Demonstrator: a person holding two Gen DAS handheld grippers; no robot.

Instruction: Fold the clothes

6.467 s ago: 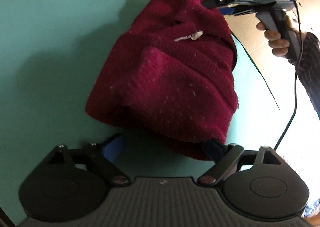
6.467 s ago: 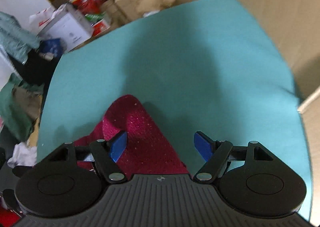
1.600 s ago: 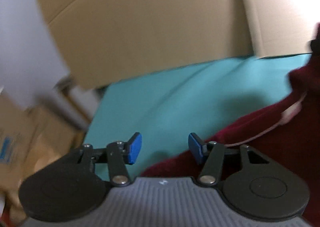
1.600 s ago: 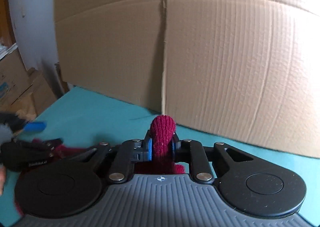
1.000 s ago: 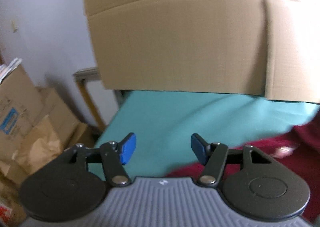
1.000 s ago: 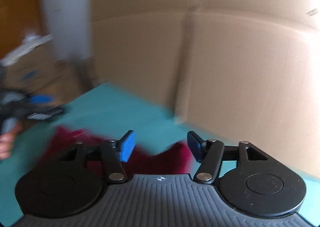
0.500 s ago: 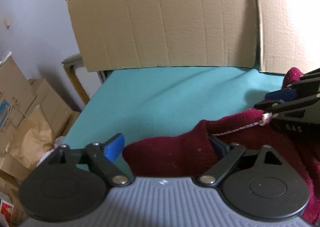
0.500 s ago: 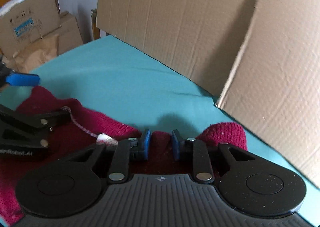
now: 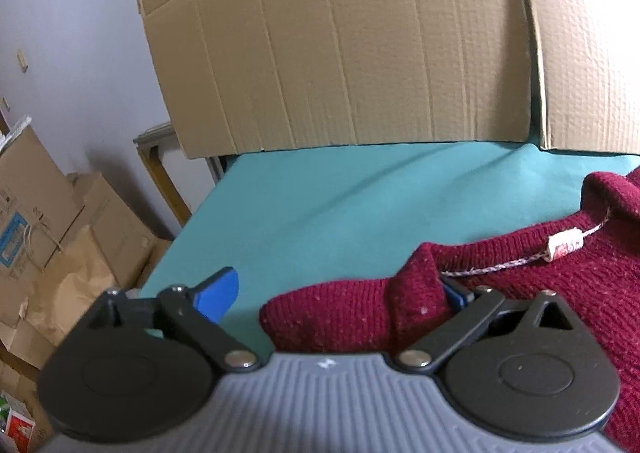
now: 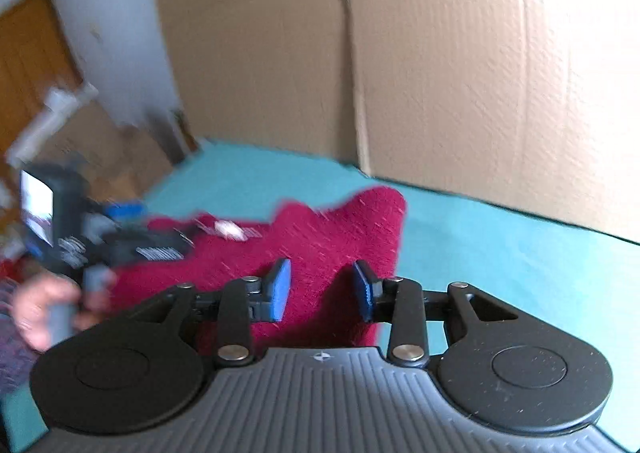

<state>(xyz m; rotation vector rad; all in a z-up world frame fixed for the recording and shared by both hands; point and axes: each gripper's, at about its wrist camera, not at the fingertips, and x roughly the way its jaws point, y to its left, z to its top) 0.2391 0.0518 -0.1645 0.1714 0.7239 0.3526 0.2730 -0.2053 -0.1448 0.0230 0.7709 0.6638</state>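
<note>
Left tool [image 9: 340, 293]: jaws wide and opening; blue pads far apart, pressing on nothing. Sweater edge lies between them, nearer the right pad, which the knit partly hides.
Right tool [image 10: 322, 289]: jaws part open and opening; pads clear of the knit on both sides, so no grip. Red knit shows in the gap and beyond the tips. Frame blurred.
Sweater [image 9: 560, 293]: dark red knit, lying on the worktop, bunched. From left tool: straight ahead between the tips and off to its right, running out of frame. From right tool: ahead of the tips and to its left, one corner sticking up past the tips.
Tag [image 9: 564, 247]: small white label on a thin string, on the sweater, ahead-right of left tool; from right tool, a white smear ahead-left.
Worktop [image 9: 340, 205]: teal cover, a few creases, bare ahead and left of left tool; bare to the right of right tool.
Cardboard [image 9: 340, 53]: tall sheets standing at the worktop's far edge, facing both tools.
Hand [image 10: 44, 309]: person's hand far left of right tool, around the left tool's grip; blurred, finger detail unclear.
Boxes [image 9: 48, 221]: cardboard boxes and brown paper, low to the left of left tool, off the worktop.
</note>
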